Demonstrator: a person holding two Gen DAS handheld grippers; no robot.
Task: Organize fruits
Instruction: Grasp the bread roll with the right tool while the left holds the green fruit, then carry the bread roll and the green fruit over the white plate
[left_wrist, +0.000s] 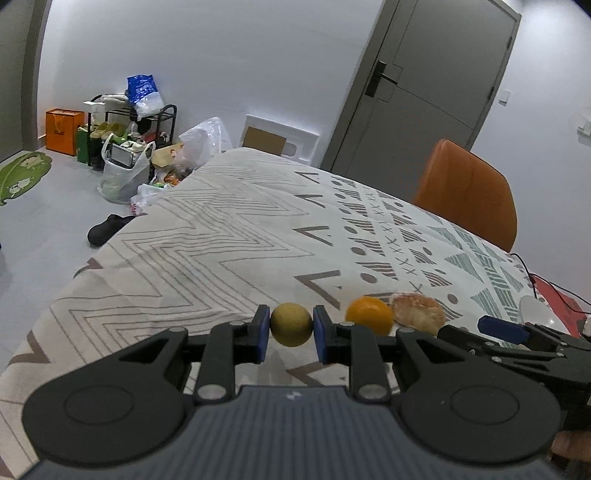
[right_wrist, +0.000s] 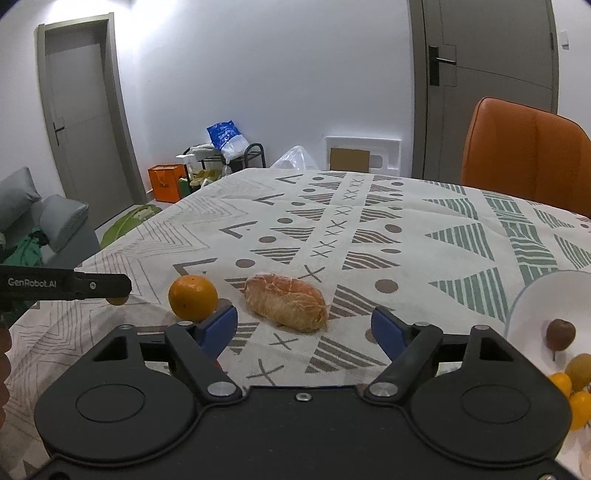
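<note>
My left gripper (left_wrist: 291, 334) is shut on a small yellow-green round fruit (left_wrist: 291, 324), held just above the patterned tablecloth (left_wrist: 221, 240). To its right on the cloth lie a whole orange (left_wrist: 369, 315) and a peeled citrus piece (left_wrist: 419, 308). In the right wrist view my right gripper (right_wrist: 304, 325) stands open, and the peeled citrus (right_wrist: 286, 302) lies just beyond the gap between its blue pads, untouched. The orange (right_wrist: 192, 297) sits close to the left pad. A white bowl (right_wrist: 532, 295) at the right holds several fruits, among them a brown one (right_wrist: 560, 334).
An orange chair (right_wrist: 524, 155) stands at the table's far right side. Past the left table edge the floor holds plastic bags (left_wrist: 122, 170), a shoe rack (left_wrist: 147, 122) and a dark shoe (left_wrist: 107, 229). A black cable (left_wrist: 546, 284) lies at the right.
</note>
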